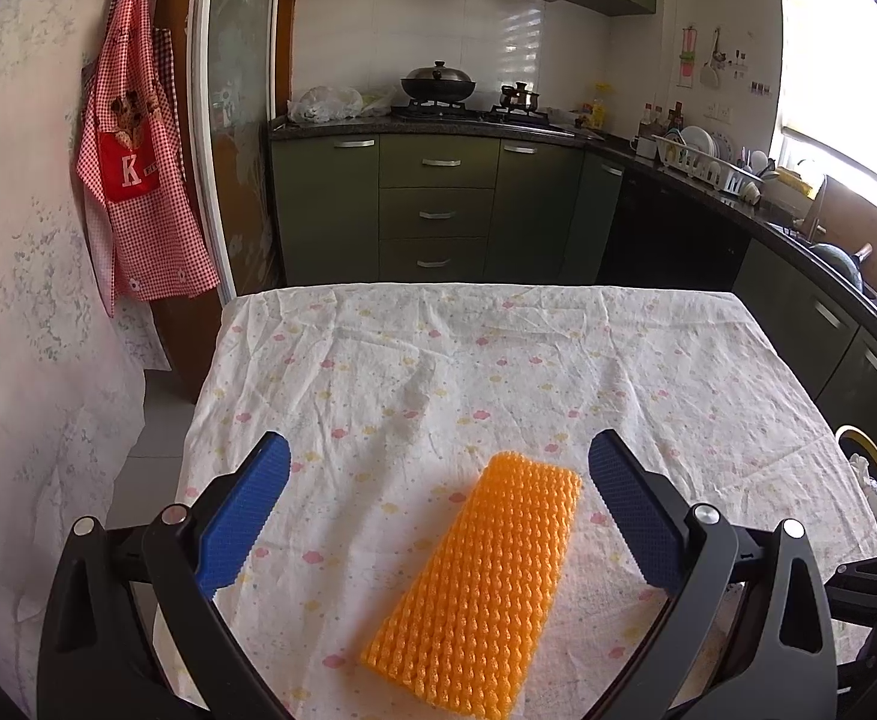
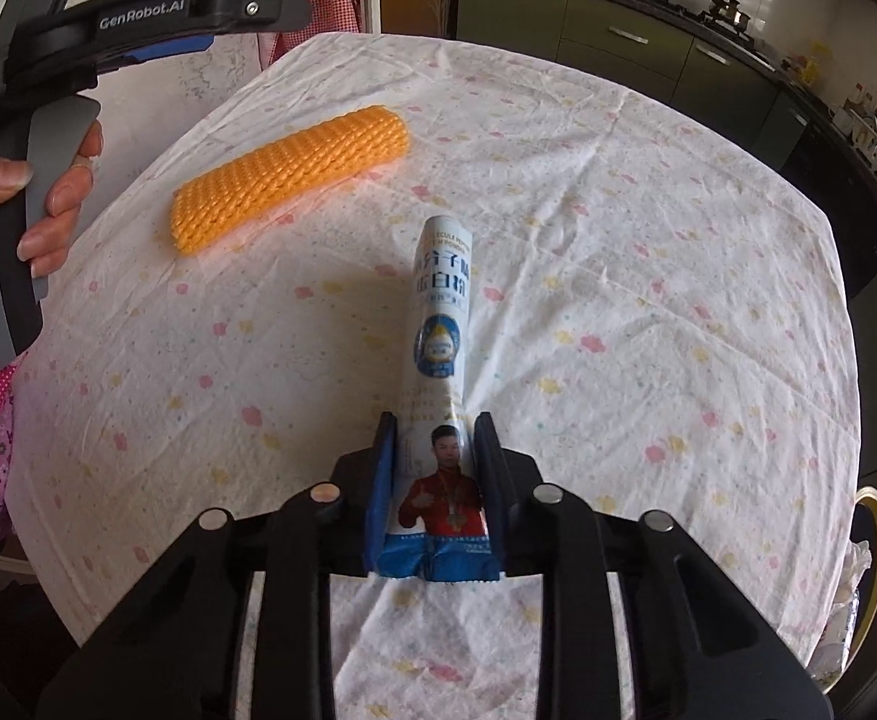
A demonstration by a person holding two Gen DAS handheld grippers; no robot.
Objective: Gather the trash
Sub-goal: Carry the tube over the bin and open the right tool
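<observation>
Lying flat: white-blue printed packet [image 2: 441,372], crinkled orange foam net [image 2: 294,177]

left wrist: low, close over floral-print white tablecloth [image 1: 498,360], facing green kitchen cabinets [image 1: 438,210] | right wrist: steeper down — nearer cloth | shared: orange foam mesh sleeve [image 1: 480,576] [image 2: 288,171], cloth, cabinets
</observation>
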